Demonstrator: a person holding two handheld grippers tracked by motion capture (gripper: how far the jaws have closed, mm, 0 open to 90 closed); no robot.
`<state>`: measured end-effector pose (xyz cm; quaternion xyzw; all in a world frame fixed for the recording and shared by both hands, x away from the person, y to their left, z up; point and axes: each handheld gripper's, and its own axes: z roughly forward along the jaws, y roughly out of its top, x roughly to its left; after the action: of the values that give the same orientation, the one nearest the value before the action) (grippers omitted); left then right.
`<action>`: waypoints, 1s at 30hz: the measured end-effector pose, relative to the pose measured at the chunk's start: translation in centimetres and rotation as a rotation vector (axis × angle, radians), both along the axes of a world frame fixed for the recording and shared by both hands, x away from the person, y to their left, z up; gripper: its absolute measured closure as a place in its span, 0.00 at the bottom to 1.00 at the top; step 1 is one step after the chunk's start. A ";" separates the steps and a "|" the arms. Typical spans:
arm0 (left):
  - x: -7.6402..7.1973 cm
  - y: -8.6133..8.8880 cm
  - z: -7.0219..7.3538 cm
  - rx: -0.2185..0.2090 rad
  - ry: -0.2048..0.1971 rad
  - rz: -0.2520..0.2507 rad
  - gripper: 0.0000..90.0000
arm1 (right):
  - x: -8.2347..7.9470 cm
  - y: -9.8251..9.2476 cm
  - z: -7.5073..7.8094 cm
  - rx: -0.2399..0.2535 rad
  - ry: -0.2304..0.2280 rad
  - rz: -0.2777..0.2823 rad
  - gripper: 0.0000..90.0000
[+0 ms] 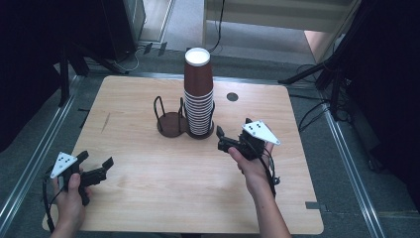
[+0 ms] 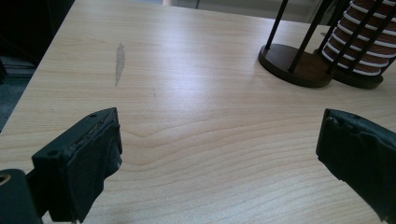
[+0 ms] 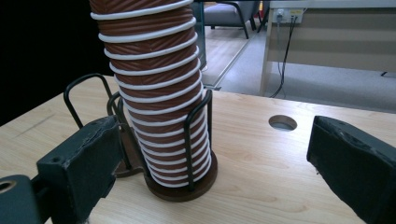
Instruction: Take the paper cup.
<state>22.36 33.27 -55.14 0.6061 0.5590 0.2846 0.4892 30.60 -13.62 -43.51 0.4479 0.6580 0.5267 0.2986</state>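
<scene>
brown cup stack (image 1: pixel 199 94) in rack (image 1: pixel 171 124); right gripper (image 1: pixel 233 135) near, jaws apart, probably empty

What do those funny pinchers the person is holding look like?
Each hand holds a black tool. The left gripper and right gripper both have two chunky black jaws with rough, worn dark pads. On top sits a pale grey three-cornered plate with little black dots. Thin black cables trail off them. No sleeves show.

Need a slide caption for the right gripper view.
Open right gripper faces the cup stack in its wire holder on the table.
</scene>
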 end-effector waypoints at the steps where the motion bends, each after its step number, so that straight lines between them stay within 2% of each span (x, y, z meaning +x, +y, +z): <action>1: 0.0 0.0 0.0 0.000 0.000 0.000 0.01 | 0.1 0.1 0.0 0.000 -0.001 0.003 0.03; 11: 0.0 0.0 0.0 0.000 0.000 -0.004 0.01 | 0.5 1.8 0.4 -0.004 0.006 0.027 0.02; 30: 0.0 0.1 0.0 -0.005 0.000 -0.009 0.01 | 1.4 4.2 1.4 -0.006 -0.016 0.060 0.02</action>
<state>22.38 33.35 -55.14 0.6071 0.5571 0.2811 0.4920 32.01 -9.42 -42.11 0.4227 0.6702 0.5371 0.2894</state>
